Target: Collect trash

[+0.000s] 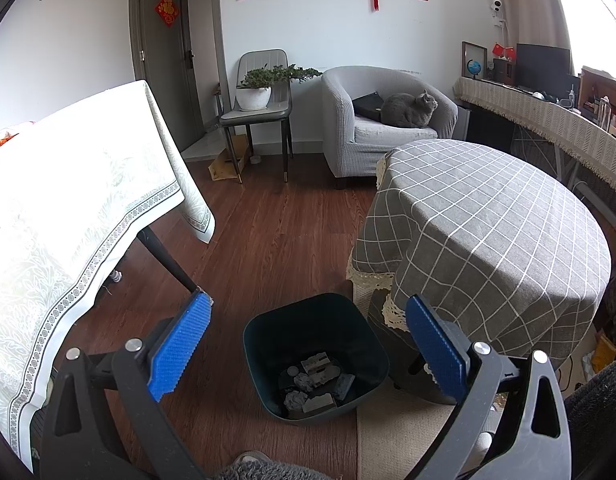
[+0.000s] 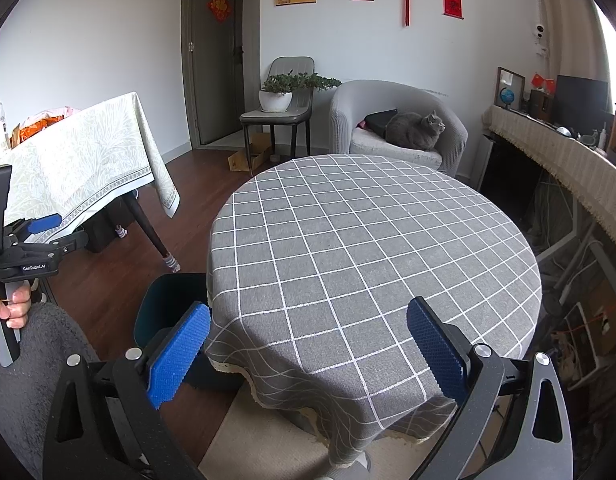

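Note:
A dark teal trash bin (image 1: 372,336) stands on the wood floor beside the round table with the grey checked cloth (image 1: 488,232). Several crumpled grey scraps (image 1: 314,380) lie in its bottom. My left gripper (image 1: 308,340) hangs open and empty just above the bin. My right gripper (image 2: 308,344) is open and empty over the near edge of the checked table (image 2: 368,240). The bin's rim (image 2: 164,300) peeks out left of the table in the right wrist view, where the left gripper (image 2: 40,232) also shows, held in a hand.
A table with a pale patterned cloth (image 1: 68,200) stands at the left. A grey armchair (image 1: 348,128) holds a grey cat (image 1: 408,110). A chair with a potted plant (image 1: 256,96) stands by the door. A cluttered sideboard (image 1: 548,116) runs along the right wall.

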Demonstrator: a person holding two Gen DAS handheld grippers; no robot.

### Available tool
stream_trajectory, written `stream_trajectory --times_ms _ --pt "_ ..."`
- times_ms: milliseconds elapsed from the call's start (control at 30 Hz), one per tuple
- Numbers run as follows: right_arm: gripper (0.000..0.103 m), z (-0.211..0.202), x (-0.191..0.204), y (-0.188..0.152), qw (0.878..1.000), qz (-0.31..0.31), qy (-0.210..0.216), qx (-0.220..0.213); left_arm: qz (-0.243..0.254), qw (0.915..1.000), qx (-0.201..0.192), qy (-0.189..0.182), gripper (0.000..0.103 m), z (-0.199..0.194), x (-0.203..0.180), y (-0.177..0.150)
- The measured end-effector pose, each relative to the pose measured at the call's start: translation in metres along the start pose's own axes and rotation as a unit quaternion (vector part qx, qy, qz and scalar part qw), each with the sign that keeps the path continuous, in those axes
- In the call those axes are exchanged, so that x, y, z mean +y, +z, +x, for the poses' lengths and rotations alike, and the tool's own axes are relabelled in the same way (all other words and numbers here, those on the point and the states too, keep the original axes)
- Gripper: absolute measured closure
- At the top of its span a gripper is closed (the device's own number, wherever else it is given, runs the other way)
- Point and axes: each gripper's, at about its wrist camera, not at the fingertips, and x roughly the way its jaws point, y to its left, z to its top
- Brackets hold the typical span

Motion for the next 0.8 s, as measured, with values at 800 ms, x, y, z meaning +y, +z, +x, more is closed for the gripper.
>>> stream_trajectory --times_ms 800 --pt "0.003 0.0001 0.0000 0.0008 1.000 0.000 0.000 0.000 0.004 1.0000 0.001 -0.001 0.003 0.0007 0.0019 -0.0010"
